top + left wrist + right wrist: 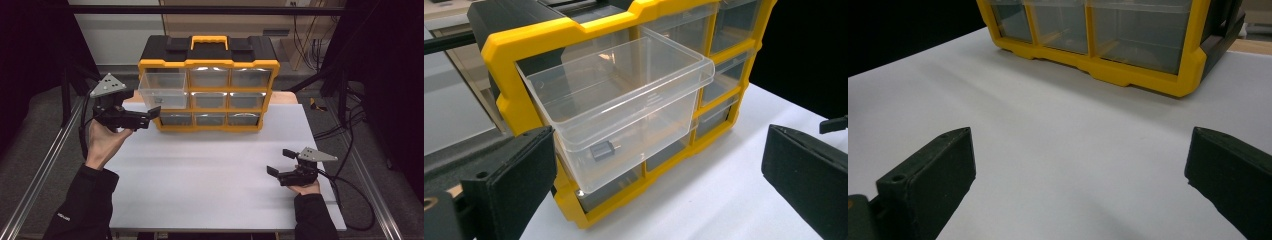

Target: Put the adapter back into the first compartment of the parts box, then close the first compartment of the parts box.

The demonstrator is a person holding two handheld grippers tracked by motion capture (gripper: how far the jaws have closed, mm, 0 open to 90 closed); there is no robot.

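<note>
drawer: clear top-left drawer (163, 90) of the yellow-and-black organizer (209, 90) stands pulled well out, upper left of centre in the high view; it juts toward the camera in the left gripper view (624, 107).
contents: one small dark part (602, 150) on the drawer floor near the front wall; can't tell what it is.
left gripper: (152, 116) released, jaws spread, holding nothing; sits just beside the drawer's lower front corner at left of the high view. Touching or not: can't tell.
right gripper: (280, 162) released too, jaws wide over bare white tabletop (210, 170), lower right of the high view, well apart from the organizer.
step (judgement): left gripper works the open drawer, either reaching in for the part or pushing the drawer home.
do it well: square the jaws to the drawer front before contact; if picking, come in over the rim and straddle the part, then close.
risk: a skewed push jams the drawer in its slot or shifts the organizer.
support: right gripper is free to brace the frame if the box slides.
</note>
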